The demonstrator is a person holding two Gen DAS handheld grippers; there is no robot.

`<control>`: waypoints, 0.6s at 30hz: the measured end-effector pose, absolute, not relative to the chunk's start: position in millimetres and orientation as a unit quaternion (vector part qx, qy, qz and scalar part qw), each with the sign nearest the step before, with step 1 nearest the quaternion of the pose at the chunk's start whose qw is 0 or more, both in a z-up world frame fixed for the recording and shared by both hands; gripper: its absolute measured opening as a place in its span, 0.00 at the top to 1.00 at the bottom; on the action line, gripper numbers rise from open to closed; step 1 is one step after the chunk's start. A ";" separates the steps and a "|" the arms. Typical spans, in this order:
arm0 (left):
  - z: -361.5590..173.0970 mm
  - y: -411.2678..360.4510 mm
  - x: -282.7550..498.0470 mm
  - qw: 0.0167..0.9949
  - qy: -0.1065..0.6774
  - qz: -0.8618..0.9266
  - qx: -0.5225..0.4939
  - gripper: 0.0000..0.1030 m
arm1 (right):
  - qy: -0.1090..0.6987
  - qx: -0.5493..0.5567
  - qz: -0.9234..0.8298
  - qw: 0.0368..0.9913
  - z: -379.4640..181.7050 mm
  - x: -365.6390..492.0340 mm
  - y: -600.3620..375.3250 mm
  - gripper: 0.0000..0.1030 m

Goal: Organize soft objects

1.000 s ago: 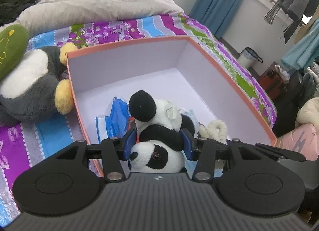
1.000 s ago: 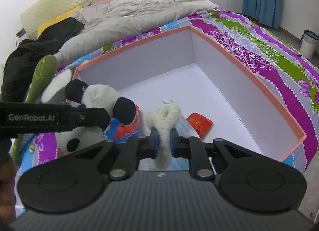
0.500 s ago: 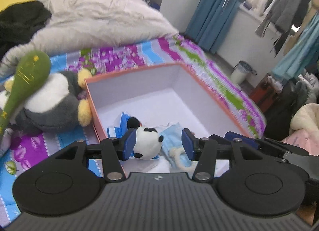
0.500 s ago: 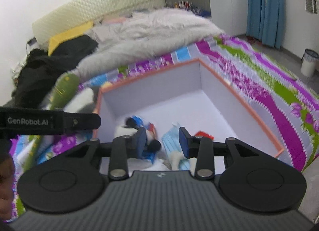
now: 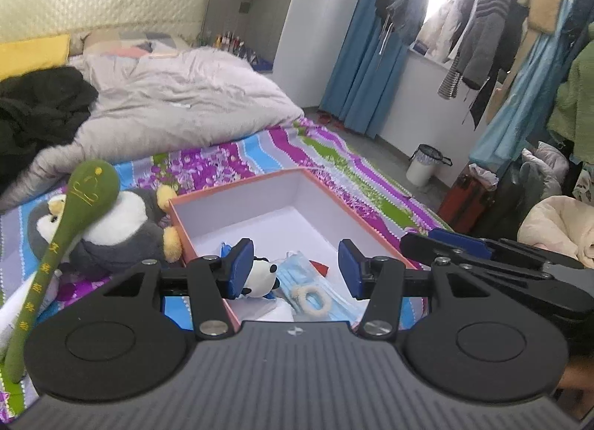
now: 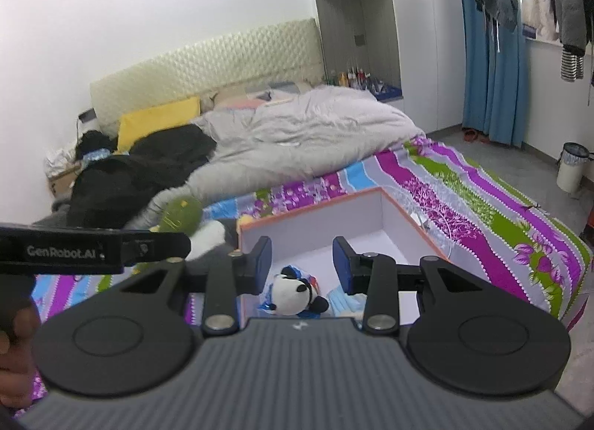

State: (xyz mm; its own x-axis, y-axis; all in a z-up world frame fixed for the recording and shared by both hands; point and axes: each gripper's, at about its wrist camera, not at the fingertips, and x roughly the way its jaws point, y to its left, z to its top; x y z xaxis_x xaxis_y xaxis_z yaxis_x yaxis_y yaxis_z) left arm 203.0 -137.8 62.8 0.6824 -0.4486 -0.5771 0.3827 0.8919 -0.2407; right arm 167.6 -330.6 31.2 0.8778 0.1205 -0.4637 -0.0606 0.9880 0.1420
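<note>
Left wrist view, from the left edge: a green plush stick point(image 5: 80, 207) leaned across a grey and white penguin toy point(image 5: 122, 229), both on the striped bedsheet point(image 5: 230, 159) just beside the left wall of the open box point(image 5: 356, 212). Lower centre: left gripper point(image 5: 297, 268) held above the box with jaws apart and nothing between the pads. Seen through that gap, inside the box: panda toy point(image 5: 260, 274) at the near left, blue face masks point(image 5: 319, 292) right of it, a cream fabric ring point(image 5: 311, 296) lying on the masks. At right of the frame: the other tool, then hanging clothes point(image 5: 479, 40) and a white bin point(image 5: 423, 166) on the floor.

Right wrist view: left tool's black arm at the left edge, a hand point(image 6: 15, 337) below it. Lower centre: right gripper point(image 6: 301, 266) also parted and empty above the box point(image 6: 404, 218). Panda point(image 6: 293, 290) below the gap, in the near part of the box. Grey quilt point(image 6: 297, 129) heaped at the upper middle.
</note>
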 end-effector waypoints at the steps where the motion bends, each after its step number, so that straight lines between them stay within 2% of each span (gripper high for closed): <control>1: 66.0 -136.6 196.1 0.917 0.324 -0.228 -0.050 0.45 | 0.239 0.061 0.046 0.968 33.7 161.7 -329.6 0.62; 18: 74.2 -120.6 127.2 0.923 0.306 -0.227 -0.054 0.44 | 0.242 0.072 0.041 0.967 25.8 109.1 -319.9 0.62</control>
